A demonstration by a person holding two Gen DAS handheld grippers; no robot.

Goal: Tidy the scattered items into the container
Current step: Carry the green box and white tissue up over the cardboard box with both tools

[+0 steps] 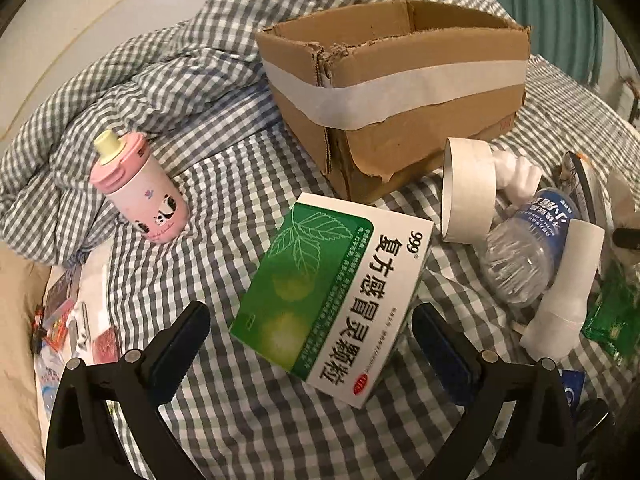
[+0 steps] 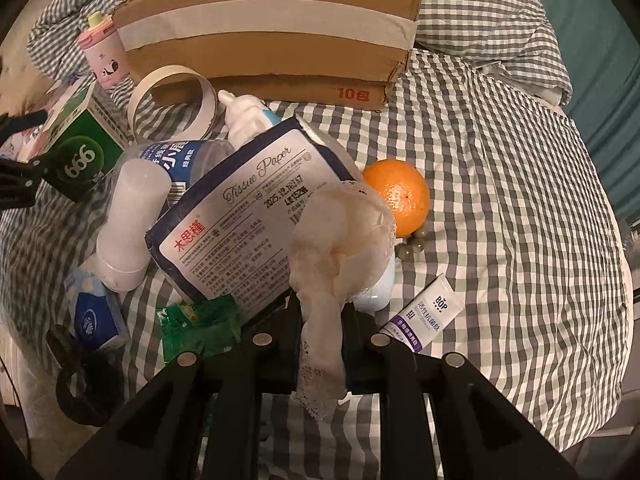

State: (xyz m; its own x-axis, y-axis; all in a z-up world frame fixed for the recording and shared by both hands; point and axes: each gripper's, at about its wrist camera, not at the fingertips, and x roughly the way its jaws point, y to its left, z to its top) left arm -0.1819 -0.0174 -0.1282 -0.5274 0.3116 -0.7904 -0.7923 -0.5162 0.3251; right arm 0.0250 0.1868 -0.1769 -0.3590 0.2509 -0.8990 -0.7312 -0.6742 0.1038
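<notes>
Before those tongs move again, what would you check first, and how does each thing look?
1. Left tongs open wide enough for the green medicine box: ok, jaws stand on either side of it.
2. Medicine box free of other items: ok, nothing lies on it.
3. Right tongs holding securely: ok, shut on the lace cloth.
4. Cloth clear of the tissue pack: cannot tell, they overlap in view.
5. Cardboard box open on top: ok.
6. Room inside the cardboard box: cannot tell, its floor is hidden.

Black hand-held gripper [image 1: 310, 354] arms (silver screws), blue pads [image 1: 444, 350].
</notes>
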